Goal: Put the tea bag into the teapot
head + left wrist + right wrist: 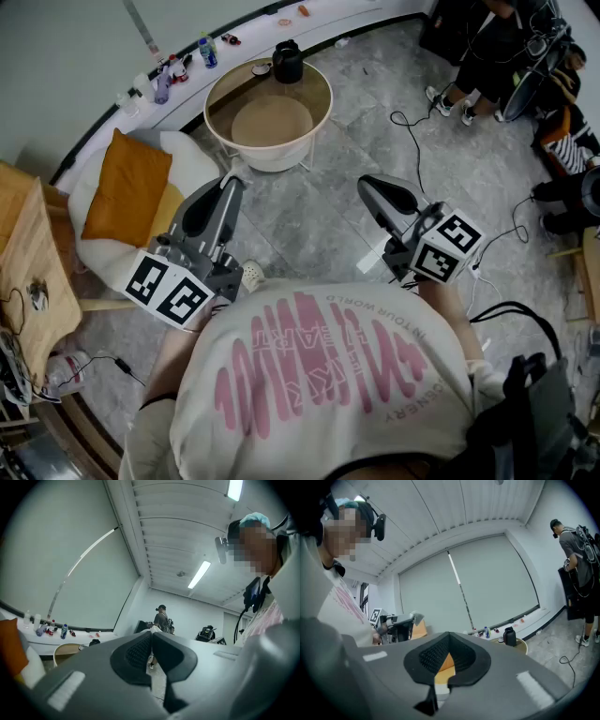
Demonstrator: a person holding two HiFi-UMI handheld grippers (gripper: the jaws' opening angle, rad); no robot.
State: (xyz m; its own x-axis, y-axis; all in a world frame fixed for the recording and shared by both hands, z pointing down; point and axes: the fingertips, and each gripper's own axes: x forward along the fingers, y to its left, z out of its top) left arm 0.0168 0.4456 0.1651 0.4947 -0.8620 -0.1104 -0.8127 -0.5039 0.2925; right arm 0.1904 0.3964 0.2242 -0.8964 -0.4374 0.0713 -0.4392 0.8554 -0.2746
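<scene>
Both grippers are held up close to the person's shirt. The left gripper has its jaws pressed together with nothing in them. The right gripper is the same, closed tight and empty. So the tea bag is not picked up yet, and I can't spot it anywhere for sure.

What could go wrong? With jaws closed like that, a gripper would just push the tea bag along and not pinch it. The jaws need to come apart first. A black cable lies on the floor near the round worktop, and a foot could catch on it on the way over. The teapot stands right at the far edge of the worktop. A bump from a long reach might knock it off.

Some things are hard to see. A small pale thing sits just beside the teapot, but it is too tiny to tell if that is the tea bag. I can't tell if the teapot has its lid on. The person's legs and feet are hidden under the shirt.
</scene>
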